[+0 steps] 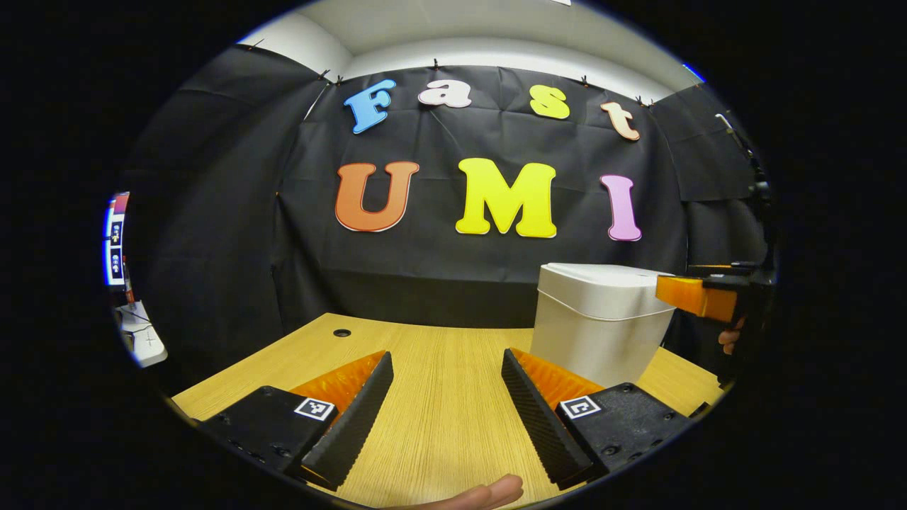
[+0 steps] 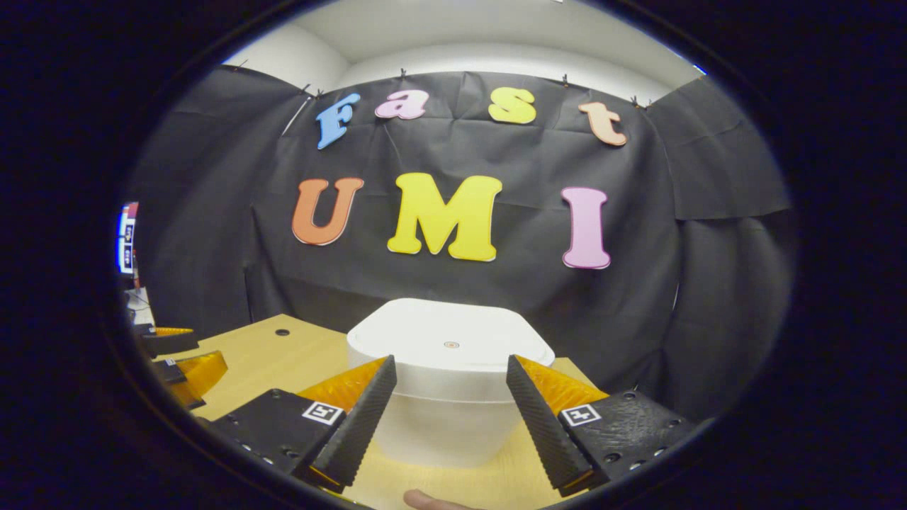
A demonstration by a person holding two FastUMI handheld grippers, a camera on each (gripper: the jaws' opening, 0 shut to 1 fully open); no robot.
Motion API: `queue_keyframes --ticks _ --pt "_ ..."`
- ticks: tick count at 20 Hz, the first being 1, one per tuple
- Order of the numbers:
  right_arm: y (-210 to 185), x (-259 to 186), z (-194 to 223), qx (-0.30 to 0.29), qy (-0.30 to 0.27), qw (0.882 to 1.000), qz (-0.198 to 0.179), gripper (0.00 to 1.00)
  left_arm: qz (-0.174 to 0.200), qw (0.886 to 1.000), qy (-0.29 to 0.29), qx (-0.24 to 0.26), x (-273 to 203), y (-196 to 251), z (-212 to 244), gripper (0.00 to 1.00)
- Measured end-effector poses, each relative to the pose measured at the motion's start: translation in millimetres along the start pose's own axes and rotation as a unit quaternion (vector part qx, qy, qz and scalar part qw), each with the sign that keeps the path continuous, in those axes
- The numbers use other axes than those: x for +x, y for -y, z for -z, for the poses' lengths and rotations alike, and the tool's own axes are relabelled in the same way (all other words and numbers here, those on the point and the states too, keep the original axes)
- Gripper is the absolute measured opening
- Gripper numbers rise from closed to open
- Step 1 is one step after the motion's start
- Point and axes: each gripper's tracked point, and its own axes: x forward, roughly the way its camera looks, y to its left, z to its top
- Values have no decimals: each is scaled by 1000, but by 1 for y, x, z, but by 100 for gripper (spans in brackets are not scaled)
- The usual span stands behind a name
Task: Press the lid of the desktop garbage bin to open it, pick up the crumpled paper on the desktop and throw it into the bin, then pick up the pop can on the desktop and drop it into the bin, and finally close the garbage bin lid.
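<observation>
A white desktop garbage bin (image 1: 599, 322) stands on the wooden desk (image 1: 439, 397) at the right, its lid (image 2: 450, 340) down flat. My right gripper (image 2: 448, 414) hangs open just in front of and slightly above the bin, its fingers either side of the lid's near edge without touching it. In the left gripper view the right gripper (image 1: 698, 296) reaches in at lid height from the right edge, held by a hand. My left gripper (image 1: 446, 414) is open over bare desk, left of the bin. In the right gripper view the left gripper (image 2: 177, 358) shows low at the far left.
Black cloth walls close the booth behind and to both sides of the desk. A small round cable hole (image 1: 342, 332) lies at the desk's far left. A fingertip (image 1: 489, 492) shows at the bottom of the left gripper view.
</observation>
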Motion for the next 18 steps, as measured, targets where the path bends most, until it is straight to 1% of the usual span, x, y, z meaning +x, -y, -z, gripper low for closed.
queue_keyframes --ticks 2,5,6,7,9,10,11,14,15,16,17,18 --pt "6 -19 18 12 -8 1000 -3 98 -6 1000 2 3 -1 -5 -2 99" --pt "20 -37 39 28 -30 999 -9 98 -15 1000 3 6 -3 -5 -3 99" --pt "25 -41 42 28 -31 999 -10 95 -14 1000 2 4 -3 -3 -4 99" --pt "29 -45 44 28 -28 999 -12 98 -14 1000 -1 1 -2 -1 -2 99" --pt "32 -55 45 15 -13 1000 -23 98 -11 1000 -10 -2 -3 6 0 99" --pt "37 -61 44 0 -2 1000 -22 98 -13 1000 -11 -1 -3 8 0 99" --pt "48 -64 40 -12 14 1000 -10 95 -15 1000 -10 1 -4 10 -2 99" --pt "71 -85 31 -50 56 997 30 95 -17 1000 -6 3 -7 18 -4 99" --pt "74 -90 28 -57 68 995 36 95 -16 1000 -8 6 -7 21 -3 99" --pt "75 -94 29 -56 71 995 39 98 -17 1000 -8 10 -9 23 -3 99" --pt "75 -98 33 -54 69 995 36 95 -19 1000 -8 14 -11 23 -4 99" --pt "75 -102 36 -51 66 996 31 95 -20 1000 -7 16 -12 24 -5 99"
